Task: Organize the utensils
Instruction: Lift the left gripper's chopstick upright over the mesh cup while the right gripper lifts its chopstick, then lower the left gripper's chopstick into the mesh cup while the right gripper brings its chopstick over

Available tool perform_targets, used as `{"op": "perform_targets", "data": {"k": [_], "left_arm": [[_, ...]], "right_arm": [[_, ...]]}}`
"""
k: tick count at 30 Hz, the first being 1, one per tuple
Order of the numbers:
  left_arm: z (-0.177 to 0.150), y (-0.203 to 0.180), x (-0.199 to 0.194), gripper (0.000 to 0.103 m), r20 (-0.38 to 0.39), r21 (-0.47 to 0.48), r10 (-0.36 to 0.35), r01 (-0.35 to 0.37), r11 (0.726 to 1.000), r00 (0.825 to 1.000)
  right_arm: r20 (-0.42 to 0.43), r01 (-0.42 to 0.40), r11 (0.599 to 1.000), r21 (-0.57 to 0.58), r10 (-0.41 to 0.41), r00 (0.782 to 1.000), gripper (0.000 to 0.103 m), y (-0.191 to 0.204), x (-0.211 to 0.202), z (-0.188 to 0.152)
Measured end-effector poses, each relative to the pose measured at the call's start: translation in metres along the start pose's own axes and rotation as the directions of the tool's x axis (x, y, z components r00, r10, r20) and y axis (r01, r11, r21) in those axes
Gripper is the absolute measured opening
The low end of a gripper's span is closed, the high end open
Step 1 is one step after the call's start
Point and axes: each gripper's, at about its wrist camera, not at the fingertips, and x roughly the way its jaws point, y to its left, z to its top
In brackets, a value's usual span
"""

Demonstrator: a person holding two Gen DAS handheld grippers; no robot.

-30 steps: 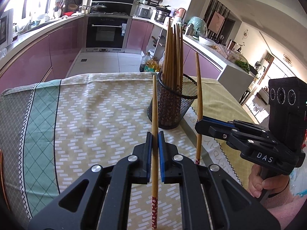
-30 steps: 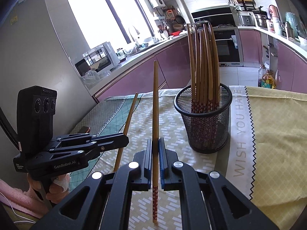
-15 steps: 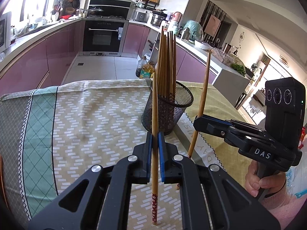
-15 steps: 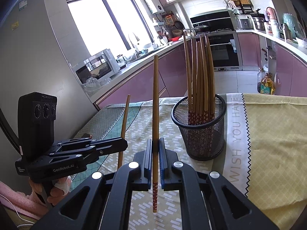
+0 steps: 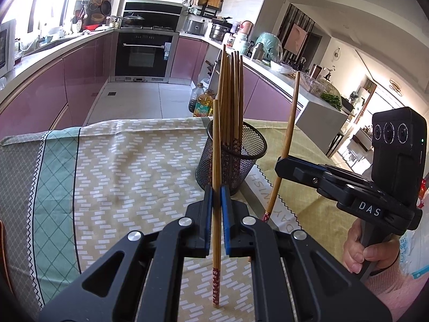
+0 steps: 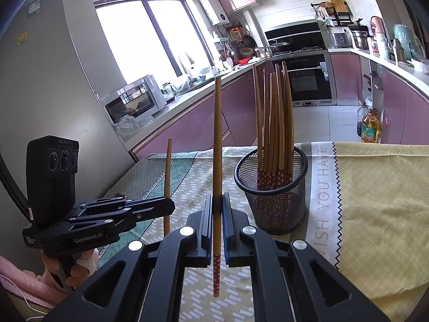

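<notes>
A black mesh cup stands on the patterned tablecloth with several wooden chopsticks upright in it. My left gripper is shut on one chopstick, held upright just in front of the cup, red patterned end down. My right gripper is shut on another chopstick, upright, left of the cup. In the left wrist view the right gripper holds its chopstick tilted to the cup's right. In the right wrist view the left gripper sits at the lower left with its chopstick.
The tablecloth covers the table; its far edge drops to the kitchen floor. Oil bottles stand on the floor beyond. Pink cabinets and an oven line the kitchen. A hand grips the right handle.
Both grippers rose and drew back slightly, so the cup now looks lower and farther. The right gripper's chopstick went from upright to leaning right in the left wrist view.
</notes>
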Motion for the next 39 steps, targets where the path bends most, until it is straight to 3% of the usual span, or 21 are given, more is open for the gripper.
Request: {"op": "perform_targets", "data": {"k": [39], "left_arm": [[0.02,-0.013,-0.011,0.007,0.066,0.042,-0.027,0.024,0.999,0.997]], "right_arm": [[0.074,0.018,0.999,-0.029,-0.016,0.997,0.006,0.001,-0.011,0.026]]}}
